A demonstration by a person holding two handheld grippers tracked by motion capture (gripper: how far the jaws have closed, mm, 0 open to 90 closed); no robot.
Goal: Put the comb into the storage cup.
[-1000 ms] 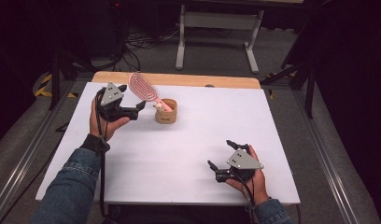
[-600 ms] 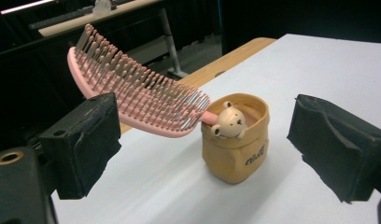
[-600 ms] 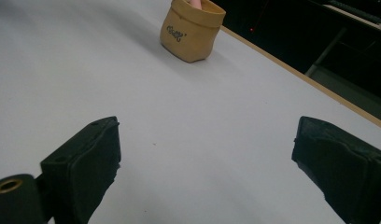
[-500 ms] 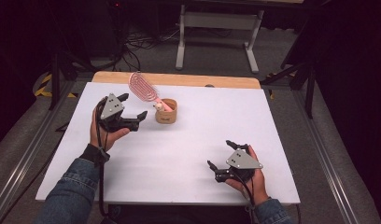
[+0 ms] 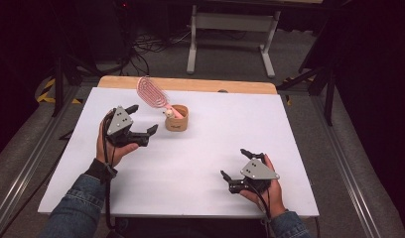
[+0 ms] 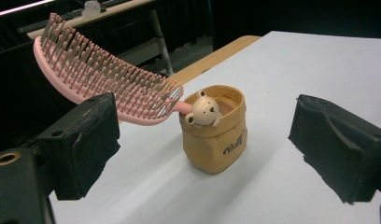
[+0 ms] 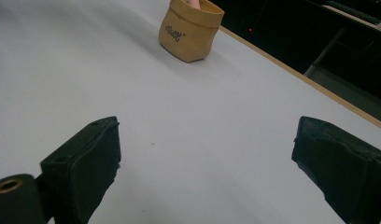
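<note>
Since a second ago, left gripper [image 5: 141,123] has drawn back toward the person, away from the tan pouch [image 5: 177,119]; jaws wide apart, empty. Likely a release and retreat, hairbrush [image 5: 153,92] delivered. Brush stands handle-down in the pouch beyond the fingertips, long axis tilted, bristle head up and away to the far left. Right gripper [image 5: 237,169] rests near the table's front edge, jaws spread, empty.

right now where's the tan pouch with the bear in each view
High view: tan pouch upper centre-left on the white table, just beyond the left gripper.
Left gripper view: centre, between the jaws.
Right gripper view: top centre, far off.
Shared landmark: the table's wooden far edge, close behind the pouch in all three.
</note>
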